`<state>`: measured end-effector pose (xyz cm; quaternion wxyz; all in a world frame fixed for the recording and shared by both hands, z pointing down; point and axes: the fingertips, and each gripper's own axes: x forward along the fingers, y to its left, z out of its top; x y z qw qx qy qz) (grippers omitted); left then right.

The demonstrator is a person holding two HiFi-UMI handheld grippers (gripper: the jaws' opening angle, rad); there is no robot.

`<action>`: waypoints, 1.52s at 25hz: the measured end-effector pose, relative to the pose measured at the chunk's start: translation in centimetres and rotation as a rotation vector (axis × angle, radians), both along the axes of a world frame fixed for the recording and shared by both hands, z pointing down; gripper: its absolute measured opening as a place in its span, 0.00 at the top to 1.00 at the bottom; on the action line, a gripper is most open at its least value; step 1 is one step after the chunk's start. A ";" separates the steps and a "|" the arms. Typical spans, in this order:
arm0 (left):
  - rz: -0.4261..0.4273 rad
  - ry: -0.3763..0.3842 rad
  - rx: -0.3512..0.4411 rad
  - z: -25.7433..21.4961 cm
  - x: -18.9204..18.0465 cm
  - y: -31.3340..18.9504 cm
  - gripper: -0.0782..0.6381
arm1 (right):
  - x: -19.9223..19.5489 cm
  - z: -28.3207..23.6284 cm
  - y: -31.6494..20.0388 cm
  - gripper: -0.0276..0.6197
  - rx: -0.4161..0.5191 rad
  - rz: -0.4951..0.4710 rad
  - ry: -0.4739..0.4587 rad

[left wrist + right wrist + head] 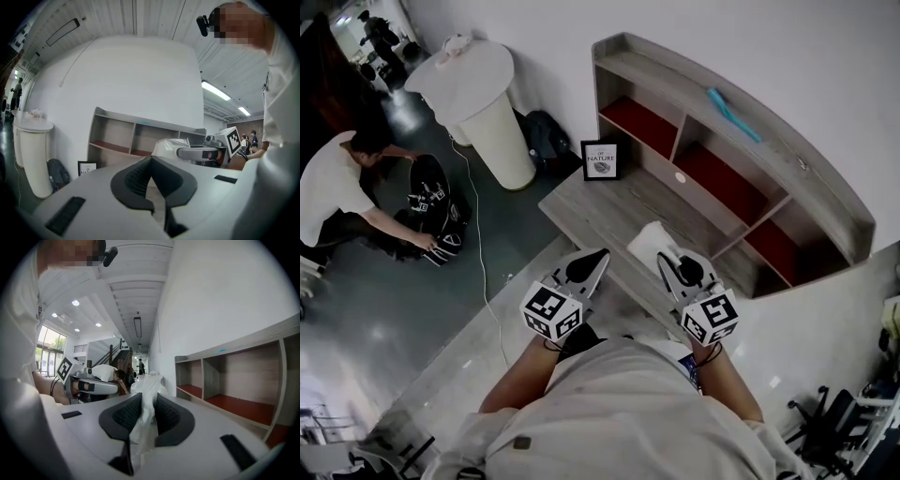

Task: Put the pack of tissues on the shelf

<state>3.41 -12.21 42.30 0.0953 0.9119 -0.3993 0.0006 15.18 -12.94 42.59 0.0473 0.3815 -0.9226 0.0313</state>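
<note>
The white, plastic-wrapped pack of tissues [648, 241] hangs above the near end of the grey desk surface [614, 202], with my right gripper [667, 259] shut on it. In the right gripper view the wrapper [148, 386] is pinched between the dark pads [123, 414]. The grey shelf unit [712, 141] with red compartment floors stands just beyond, and in the right gripper view it [234, 380] lies to the right. My left gripper [598, 256] is beside the pack on its left, its fingertips [140, 174] together and holding nothing. The left gripper view shows the pack [168, 147] to its right.
A framed picture [601, 159] stands at the desk's far end, and a teal object [731, 114] lies on the shelf top. A white round pedestal table [473, 89] and a black backpack [546, 141] are by the wall. A person [337, 187] crouches over a bag [431, 208] at the left.
</note>
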 end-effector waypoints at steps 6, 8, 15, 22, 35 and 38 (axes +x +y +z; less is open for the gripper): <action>0.085 -0.009 -0.003 0.5 2.6 -4.4 0.87 | 2.5 0.4 -3.1 0.82 -0.010 0.082 -0.008; 0.120 -0.010 -0.006 0.7 3.2 -6.1 0.87 | 3.0 0.7 -4.3 0.82 -0.017 0.117 -0.014; 0.238 -0.014 -0.013 0.7 4.2 -12.5 0.87 | 3.1 0.6 -9.6 0.82 -0.023 0.215 -0.017; 0.335 -0.031 -0.022 0.1 2.9 -19.4 0.87 | 1.3 0.1 -15.5 0.82 -0.032 0.305 -0.031; 0.454 -0.021 -0.010 -1.8 -1.2 -30.3 0.87 | -3.7 -1.3 -25.3 0.82 -0.038 0.409 -0.005; 0.485 -0.021 -0.012 -1.7 -1.8 -32.2 0.87 | -4.7 -1.2 -27.1 0.82 -0.037 0.434 0.009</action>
